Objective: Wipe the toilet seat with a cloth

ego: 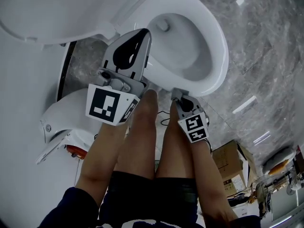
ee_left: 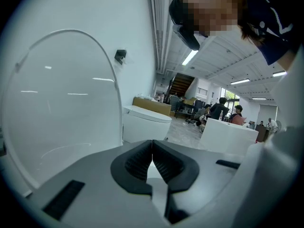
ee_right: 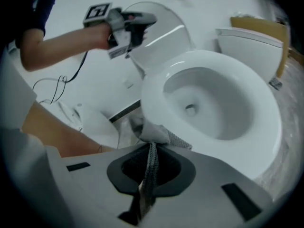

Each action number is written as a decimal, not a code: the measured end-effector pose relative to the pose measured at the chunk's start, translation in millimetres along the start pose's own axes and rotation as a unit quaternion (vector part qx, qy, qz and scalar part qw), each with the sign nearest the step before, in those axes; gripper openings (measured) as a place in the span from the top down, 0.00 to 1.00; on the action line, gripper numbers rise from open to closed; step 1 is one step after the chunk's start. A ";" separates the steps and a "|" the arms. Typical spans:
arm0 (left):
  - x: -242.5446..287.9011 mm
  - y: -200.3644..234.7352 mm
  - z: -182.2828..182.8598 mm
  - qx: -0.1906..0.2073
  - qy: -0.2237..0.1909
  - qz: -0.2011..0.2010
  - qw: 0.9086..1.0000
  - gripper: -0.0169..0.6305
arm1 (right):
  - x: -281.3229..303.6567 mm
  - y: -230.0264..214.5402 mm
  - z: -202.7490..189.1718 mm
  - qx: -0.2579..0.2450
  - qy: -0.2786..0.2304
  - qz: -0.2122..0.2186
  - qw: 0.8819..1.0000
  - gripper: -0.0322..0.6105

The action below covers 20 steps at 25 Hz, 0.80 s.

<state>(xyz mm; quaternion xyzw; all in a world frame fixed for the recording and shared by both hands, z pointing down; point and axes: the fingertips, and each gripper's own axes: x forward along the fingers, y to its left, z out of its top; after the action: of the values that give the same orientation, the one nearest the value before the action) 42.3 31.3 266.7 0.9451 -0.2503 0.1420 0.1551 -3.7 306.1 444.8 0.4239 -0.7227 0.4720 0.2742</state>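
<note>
Here, right gripper [ee_right: 151, 148] fingers clamped on cloth [ee_right: 155, 136] at toilet seat [ee_right: 153, 93], left gripper [ee_left: 152, 148] fingers together, raised lid [ee_left: 61, 103], neighbouring toilet [ee_left: 145, 123].

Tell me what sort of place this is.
Probably an open hall or showroom, not a home bathroom. Besides the toilet up close, a second toilet stands free on the floor, and people are gathered beyond it under strip lights.

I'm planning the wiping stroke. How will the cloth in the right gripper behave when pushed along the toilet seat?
Probably floppy: the cloth folds thin between the shut jaws of the right gripper and bunches beyond them. Likely light, since that small pinch holds it. Its woven texture may drag on the glossy toilet seat and crumple rather than slide flat.
</note>
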 end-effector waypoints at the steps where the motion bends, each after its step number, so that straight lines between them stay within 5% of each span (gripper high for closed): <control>1: 0.2 -1.1 -0.6 0.000 0.001 0.000 1.000 0.94 | 5.1 8.6 -5.3 -0.028 0.017 0.012 0.999 0.91; 10: 2.0 -8.0 -8.8 -0.001 0.008 0.000 1.000 0.94 | -47.8 -67.2 -48.8 -0.082 0.068 -0.051 0.993 0.91; 15: 5.5 -12.9 -9.8 -0.002 0.007 -0.002 1.000 0.94 | -81.2 -141.4 -48.8 -0.013 0.054 -0.150 0.987 0.91; 20: 11.4 -17.9 -5.5 -0.001 0.004 -0.001 1.000 0.94 | -79.9 -133.8 -42.6 -0.018 0.059 -0.136 0.989 0.91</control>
<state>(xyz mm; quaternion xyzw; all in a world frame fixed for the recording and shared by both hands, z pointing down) 60.0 43.2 271.7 0.9446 -0.2491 0.1451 0.1570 151.9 347.3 458.5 0.4851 -0.6489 0.4415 0.3856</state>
